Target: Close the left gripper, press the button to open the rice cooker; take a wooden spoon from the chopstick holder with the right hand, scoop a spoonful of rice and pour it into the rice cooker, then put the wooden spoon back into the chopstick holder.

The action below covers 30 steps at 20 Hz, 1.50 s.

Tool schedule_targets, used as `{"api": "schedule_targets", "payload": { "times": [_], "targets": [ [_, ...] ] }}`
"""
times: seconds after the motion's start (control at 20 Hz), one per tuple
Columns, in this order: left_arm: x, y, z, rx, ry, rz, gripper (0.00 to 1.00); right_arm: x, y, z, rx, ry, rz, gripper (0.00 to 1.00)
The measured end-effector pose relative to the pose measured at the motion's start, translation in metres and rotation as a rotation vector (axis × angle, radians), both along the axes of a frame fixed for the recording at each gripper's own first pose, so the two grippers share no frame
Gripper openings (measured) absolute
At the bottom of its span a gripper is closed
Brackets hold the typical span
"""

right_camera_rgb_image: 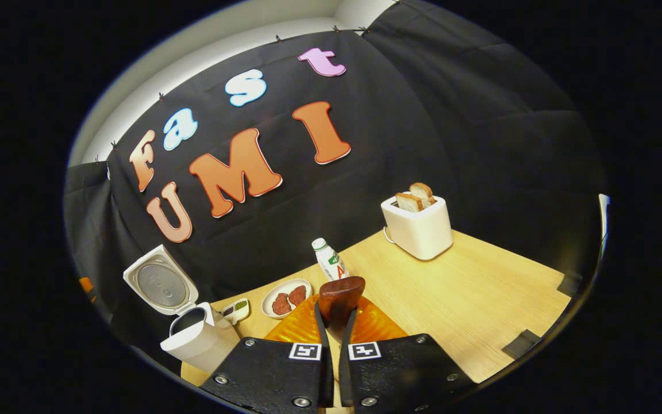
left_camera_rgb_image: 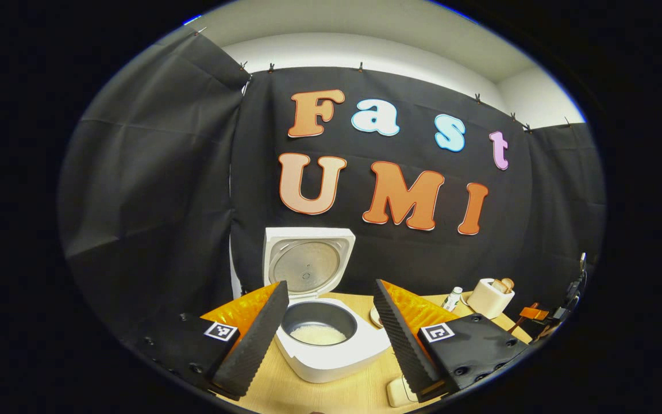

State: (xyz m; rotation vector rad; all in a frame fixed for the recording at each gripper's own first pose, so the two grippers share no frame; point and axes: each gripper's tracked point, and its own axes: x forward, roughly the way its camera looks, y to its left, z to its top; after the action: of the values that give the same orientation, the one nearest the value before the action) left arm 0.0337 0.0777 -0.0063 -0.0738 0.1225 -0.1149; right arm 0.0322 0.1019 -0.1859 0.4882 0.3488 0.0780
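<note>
The white rice cooker stands open on the table, lid upright, with white rice in its dark pot. My left gripper is open, its fingers apart on either side of the cooker, just in front of it. In the right gripper view my right gripper is shut on a dark wooden spoon, whose bowl sticks up past the fingertips. I cannot tell whether the spoon carries rice. The cooker lies to the lower left of the spoon, lid raised.
A white toaster with bread slices stands at the back right. A small bottle, a plate of reddish food and a small white dish sit between cooker and spoon. A cream object lies near the table's front edge.
</note>
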Motion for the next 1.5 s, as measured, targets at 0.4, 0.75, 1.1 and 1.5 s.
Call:
{"api": "schedule_targets", "payload": {
  "times": [0.4, 0.75, 1.1, 1.5],
  "targets": [
    [-0.010, 0.003, -0.004, 0.016, 0.023, 0.034, 1.00, 0.003, 0.005, -0.056, 0.049, 0.081, 0.026, 0.03],
    [-0.011, 0.011, 0.001, 0.028, 0.019, 0.069, 1.00, 0.002, -0.003, -0.073, 0.095, 0.130, -0.001, 0.04],
    [0.006, 0.003, 0.005, 0.010, 0.014, 0.070, 1.00, -0.006, -0.019, -0.080, 0.097, 0.182, -0.035, 0.32],
    [0.054, -0.014, 0.036, 0.015, -0.054, 0.036, 1.00, -0.023, -0.061, -0.045, -0.064, 0.168, -0.109, 0.95]
  ]
}}
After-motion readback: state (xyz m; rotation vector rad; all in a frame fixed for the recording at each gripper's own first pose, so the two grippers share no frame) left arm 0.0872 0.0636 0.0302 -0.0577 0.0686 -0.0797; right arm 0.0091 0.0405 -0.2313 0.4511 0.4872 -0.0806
